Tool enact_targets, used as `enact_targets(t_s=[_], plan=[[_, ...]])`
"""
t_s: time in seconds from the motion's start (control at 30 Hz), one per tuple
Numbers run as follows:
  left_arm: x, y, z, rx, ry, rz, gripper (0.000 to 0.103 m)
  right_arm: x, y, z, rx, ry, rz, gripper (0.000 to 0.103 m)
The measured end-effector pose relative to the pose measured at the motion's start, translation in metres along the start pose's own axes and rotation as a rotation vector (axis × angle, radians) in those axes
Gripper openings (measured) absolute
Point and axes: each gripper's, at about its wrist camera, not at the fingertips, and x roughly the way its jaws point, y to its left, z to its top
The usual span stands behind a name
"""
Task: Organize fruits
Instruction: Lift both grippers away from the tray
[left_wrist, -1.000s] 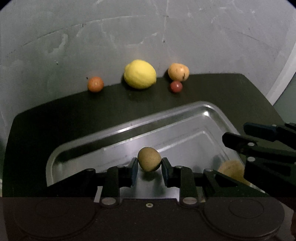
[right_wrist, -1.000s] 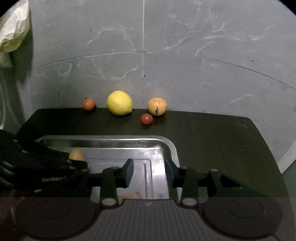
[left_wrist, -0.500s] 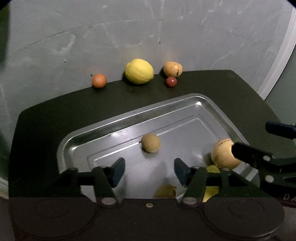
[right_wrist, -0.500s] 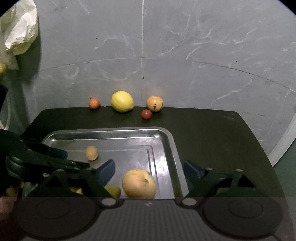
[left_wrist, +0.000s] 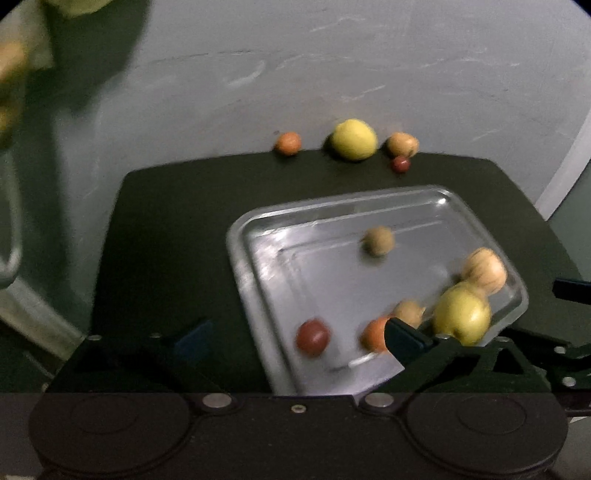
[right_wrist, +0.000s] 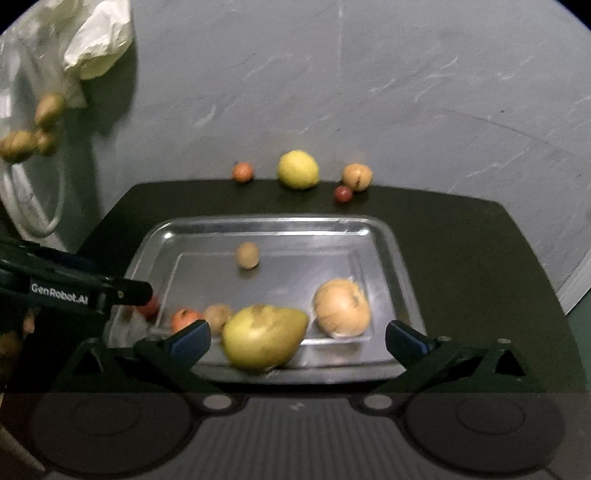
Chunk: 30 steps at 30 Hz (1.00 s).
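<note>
Dark surface (right_wrist: 461, 258), grey wall behind. Tray (right_wrist: 391, 240) holds six fruits; four more, lemon (right_wrist: 298, 169) included, line upper frame, straight ahead of right gripper (right_wrist: 297, 338). Both grippers spread, empty; left gripper (left_wrist: 295, 339) alongside.

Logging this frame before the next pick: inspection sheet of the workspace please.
Surface: dark table, grey wall behind.
Job's things: metal tray holds six fruits, including a yellow-green pear, a large tan fruit and a small brown fruit.
Still outside: lemon and three small fruits along the far table edge.
Clutter: white plastic bag hanging upper left.
Grippers: left gripper open, empty; right gripper open, empty.
Cables: white loop at left, unclear.
Surroundings: nothing seen.
</note>
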Motion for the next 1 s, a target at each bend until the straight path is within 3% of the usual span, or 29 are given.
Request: enact_targets(t_s=[0.23,0.57,1.0], plan=[[-0.007,0.025,-0.024,-0.056,0.046,0.056,0.101,-0.002,0.018,-0.015,-0.027,0.089,0.042,0.103],[-0.007,0.049,-0.031,-0.142,0.101,0.179,0.101,0.007,0.037,-0.016,-0.082,0.126,0.137,0.103],[-0.009,0.047,-0.028,-0.144,0.097,0.227,0.101,0.016,0.045,-0.015,-0.079,0.127,0.225,0.103]])
